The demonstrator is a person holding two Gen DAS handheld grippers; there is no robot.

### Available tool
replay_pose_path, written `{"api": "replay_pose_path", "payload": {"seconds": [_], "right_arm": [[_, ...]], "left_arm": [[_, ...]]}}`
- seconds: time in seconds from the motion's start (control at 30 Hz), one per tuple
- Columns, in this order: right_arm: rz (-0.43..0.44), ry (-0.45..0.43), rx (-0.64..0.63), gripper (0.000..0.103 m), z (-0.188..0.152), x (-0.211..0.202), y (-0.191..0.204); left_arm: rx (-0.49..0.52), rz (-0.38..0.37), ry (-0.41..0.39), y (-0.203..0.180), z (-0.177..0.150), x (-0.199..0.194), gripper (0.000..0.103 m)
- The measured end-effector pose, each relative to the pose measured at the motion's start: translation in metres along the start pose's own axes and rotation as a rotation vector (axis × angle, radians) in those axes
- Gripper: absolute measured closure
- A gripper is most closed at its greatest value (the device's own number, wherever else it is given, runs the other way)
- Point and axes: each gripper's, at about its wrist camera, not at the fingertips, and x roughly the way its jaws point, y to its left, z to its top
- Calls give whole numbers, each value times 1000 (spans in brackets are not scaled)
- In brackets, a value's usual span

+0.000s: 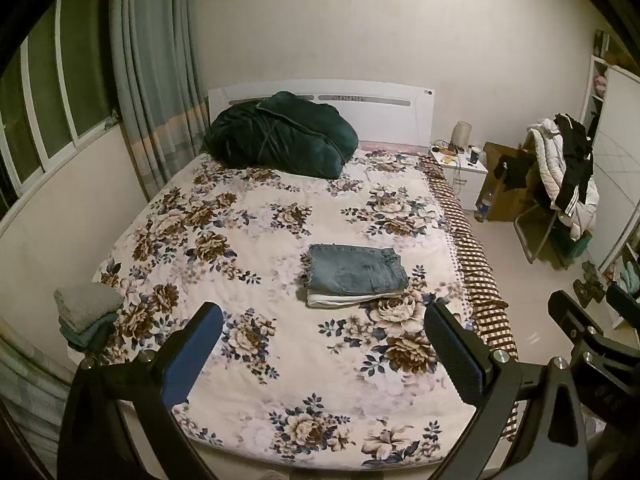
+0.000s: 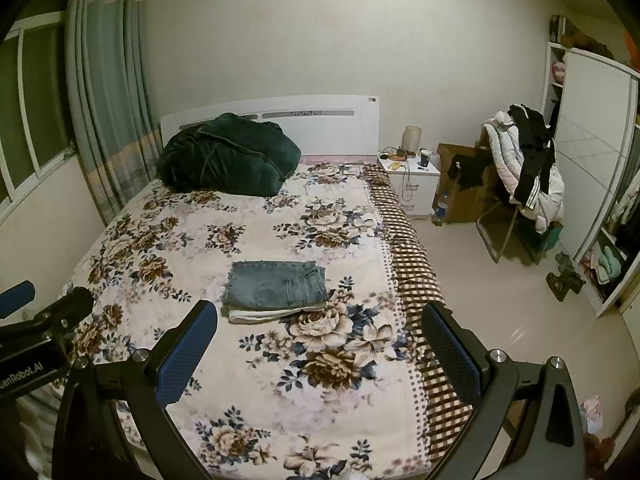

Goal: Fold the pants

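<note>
Folded blue jeans [image 1: 356, 270] lie in a neat stack on a folded white garment [image 1: 340, 300] in the middle of the floral bedspread [image 1: 248, 240]. The stack also shows in the right wrist view [image 2: 278, 285]. My left gripper [image 1: 324, 328] is open and empty, held above the foot of the bed, short of the jeans. My right gripper [image 2: 320, 326] is open and empty, also short of the jeans. The right gripper shows at the right edge of the left wrist view [image 1: 588, 320]. The left gripper shows at the left edge of the right wrist view [image 2: 40, 300].
A dark green blanket [image 1: 280, 134] is bundled at the headboard. Folded grey and green towels [image 1: 86, 312] sit at the bed's left edge. A white nightstand [image 1: 460, 168], a cardboard box [image 1: 508, 184] and a chair piled with clothes [image 1: 560, 172] stand to the right.
</note>
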Motion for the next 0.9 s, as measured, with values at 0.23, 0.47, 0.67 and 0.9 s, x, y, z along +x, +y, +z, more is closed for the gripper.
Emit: {"api": "replay_pose_path", "payload": {"seconds": [0.23,0.47,0.67,0.9], "right_arm": [[3,-9,3,0,-4,-4,1],[8,-10,0,0,-4,-9,7],[9,-14,3,0,-4,-11,11],[11,-16,1,0,-4,-12,13]], "left_arm": [[4,10,-11,1,3,-6,0],[5,14,-13,1,0,-7,0],[5,11,-11,1,-2,-9,0],[4,14,-18,1,-3,-11,0]]}}
